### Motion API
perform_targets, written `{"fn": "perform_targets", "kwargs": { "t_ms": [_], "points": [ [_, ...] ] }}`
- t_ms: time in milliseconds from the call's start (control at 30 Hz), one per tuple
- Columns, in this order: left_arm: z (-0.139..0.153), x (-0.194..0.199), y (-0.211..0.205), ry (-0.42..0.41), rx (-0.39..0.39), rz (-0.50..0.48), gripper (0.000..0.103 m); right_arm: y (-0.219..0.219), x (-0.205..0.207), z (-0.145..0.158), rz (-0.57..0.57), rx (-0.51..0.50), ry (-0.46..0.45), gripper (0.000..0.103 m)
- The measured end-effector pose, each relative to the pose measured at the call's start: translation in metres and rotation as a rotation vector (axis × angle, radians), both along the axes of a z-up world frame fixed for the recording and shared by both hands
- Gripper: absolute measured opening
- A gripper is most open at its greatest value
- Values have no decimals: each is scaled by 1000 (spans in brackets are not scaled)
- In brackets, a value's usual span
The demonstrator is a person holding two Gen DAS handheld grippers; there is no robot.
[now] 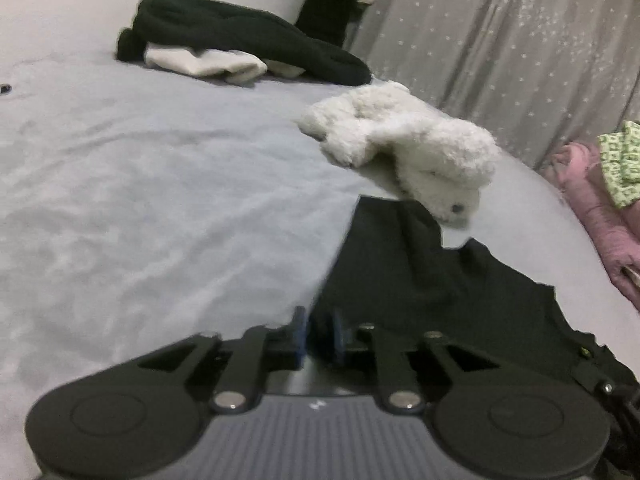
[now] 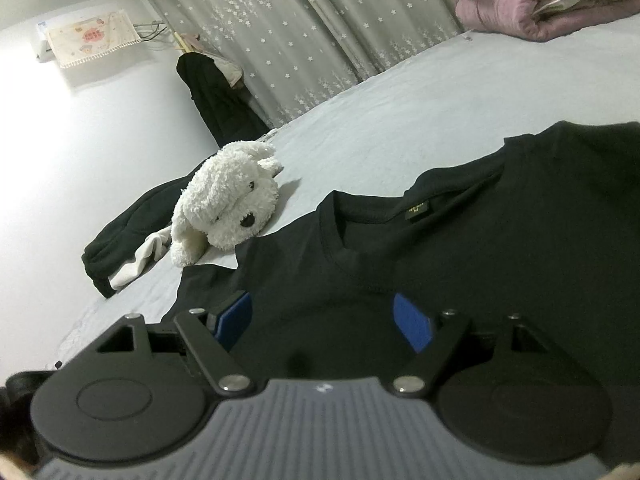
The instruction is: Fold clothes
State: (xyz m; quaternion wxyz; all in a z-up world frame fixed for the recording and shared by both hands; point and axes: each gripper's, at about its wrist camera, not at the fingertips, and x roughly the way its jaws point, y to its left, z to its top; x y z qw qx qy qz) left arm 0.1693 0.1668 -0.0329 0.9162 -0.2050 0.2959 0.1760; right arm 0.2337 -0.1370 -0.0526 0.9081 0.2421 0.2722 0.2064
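**Black cotton between my blue pads**

Black T-shirt (image 1: 420, 280) fabric sits between my left gripper (image 1: 319, 334) pads, which are drawn close together and appear to pinch its edge, though blur stops me being sure. My right gripper (image 2: 324, 316) stands wide over the shirt below the collar, pinching nothing. The shirt lies spread on the grey bed (image 1: 160, 200). Just past its sleeve lies a white plush dog (image 2: 224, 212). Toward the bed's far edge sits a dark garment (image 1: 248, 40) over white cloth (image 1: 204, 62). A pink quilt (image 2: 540, 4) lies by the starry curtain (image 2: 300, 32).

Left claw (image 1: 318, 334) nearly closed, perhaps pinching; right claw (image 2: 324, 322) wide apart.
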Motion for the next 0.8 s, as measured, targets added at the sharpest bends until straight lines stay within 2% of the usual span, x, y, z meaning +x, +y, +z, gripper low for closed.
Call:
{"fn": "perform_targets", "kwargs": {
  "t_ms": [67,167,233,333,433,500,533,633,667,733,800],
  "points": [
    [6,-1,8,-61,4,-5,62,-1,0,0,0,0,0,82],
    [9,14,23,-155,-1,-77,73,-2,-1,0,0,0,-1,82],
    [5,32,30,-173,19,-120,75,-2,-1,0,-1,0,-1,82],
    [-9,60,36,-160,8,-195,77,-1,-1,0,-1,0,-1,82],
    [-22,82,39,-133,-8,-203,77,0,-1,0,-1,-2,-1,82],
    [-23,91,42,-153,-43,-200,77,0,-1,0,-1,-2,-2,82],
    [-23,95,43,-162,-60,-206,76,0,-1,0,0,-3,-2,82],
    [-24,106,39,-135,-64,-247,39,0,-1,0,-1,-4,-2,82],
    [-24,109,38,-120,-55,-250,3,0,-1,0,-1,-4,-2,82],
    [-25,110,37,-87,-41,-226,3,0,-1,0,-2,-3,-2,82],
    [-22,107,28,-67,48,-159,4,0,-1,0,-2,-1,-2,82]
  ]
}}
